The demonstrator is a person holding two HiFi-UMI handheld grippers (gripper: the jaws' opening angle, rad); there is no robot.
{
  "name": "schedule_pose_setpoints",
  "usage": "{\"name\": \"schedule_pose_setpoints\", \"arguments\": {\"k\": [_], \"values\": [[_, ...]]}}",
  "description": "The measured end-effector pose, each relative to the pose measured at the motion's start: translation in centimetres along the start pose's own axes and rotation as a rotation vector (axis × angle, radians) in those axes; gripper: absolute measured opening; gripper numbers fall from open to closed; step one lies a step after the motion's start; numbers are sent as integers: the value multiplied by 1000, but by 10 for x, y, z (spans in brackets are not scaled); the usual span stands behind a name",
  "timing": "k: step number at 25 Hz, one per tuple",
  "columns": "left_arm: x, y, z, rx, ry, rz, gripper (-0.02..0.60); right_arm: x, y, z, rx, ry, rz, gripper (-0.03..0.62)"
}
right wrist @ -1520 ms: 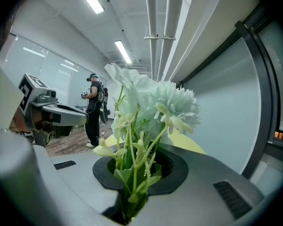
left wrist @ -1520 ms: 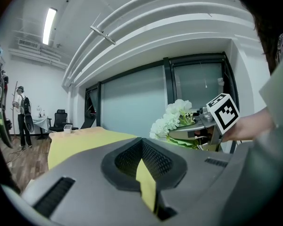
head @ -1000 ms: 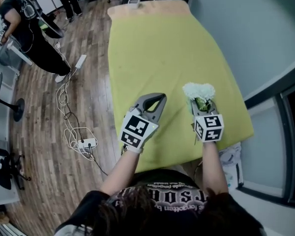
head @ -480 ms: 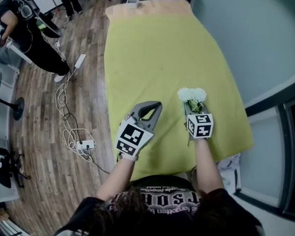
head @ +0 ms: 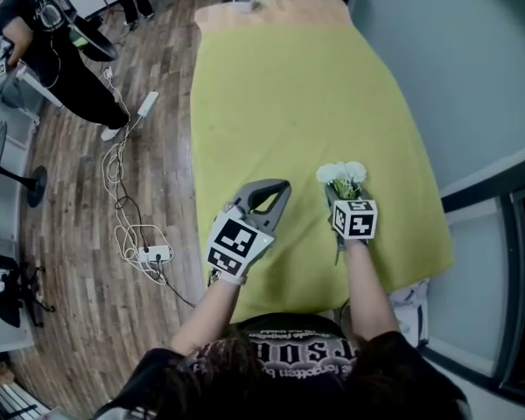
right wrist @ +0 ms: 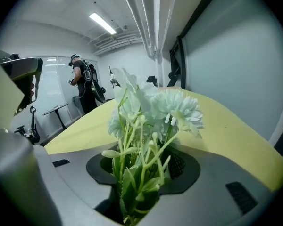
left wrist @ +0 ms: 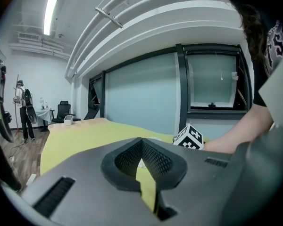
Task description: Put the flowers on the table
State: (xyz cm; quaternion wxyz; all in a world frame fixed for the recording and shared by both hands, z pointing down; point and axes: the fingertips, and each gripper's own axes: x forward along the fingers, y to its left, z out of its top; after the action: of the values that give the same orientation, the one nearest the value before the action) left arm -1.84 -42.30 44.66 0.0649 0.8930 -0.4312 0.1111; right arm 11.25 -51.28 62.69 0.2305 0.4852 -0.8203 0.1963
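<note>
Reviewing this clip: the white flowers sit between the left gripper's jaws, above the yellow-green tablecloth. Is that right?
No. The flowers sit between the jaws of the right gripper, which are opening, not the left gripper, whose jaws are together with nothing in them. The right gripper view shows it. They are above the yellow-green tablecloth.

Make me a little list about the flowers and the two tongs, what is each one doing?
flowers: white bunch with green stems, over the near right part of the table
right tongs: opening, flower stems between them
left tongs: shut, nothing in them, beside the right tongs
table cover: yellow cloth
</note>
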Motion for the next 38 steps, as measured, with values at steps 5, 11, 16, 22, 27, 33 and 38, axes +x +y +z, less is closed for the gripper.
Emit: {"name": "schedule_pose_setpoints", "arguments": {"k": [5,11,16,22,27,33,38], "values": [[1,0,0,-6,-5,-3,-3,3,-1,-7,55,20,19,236],[1,-5,4,-11,-19,-14,-3,-7,-2,2,64,-5,38,296],[0,-10,5,-6,-22,-20,-3,-20,0,3,8,0,31,298],[0,-13,10,-12,-41,-31,-3,-46,6,13,-16,-47,32,299],[-3,-16,13,-18,-60,-35,-3,-78,7,38,-11,-133,24,299],[-6,-24,15,-7,-63,-43,-3,-118,14,64,-39,-204,10,298],[-10,-35,14,-5,-66,-57,-3,-156,24,88,-66,-298,-21,215]]}}
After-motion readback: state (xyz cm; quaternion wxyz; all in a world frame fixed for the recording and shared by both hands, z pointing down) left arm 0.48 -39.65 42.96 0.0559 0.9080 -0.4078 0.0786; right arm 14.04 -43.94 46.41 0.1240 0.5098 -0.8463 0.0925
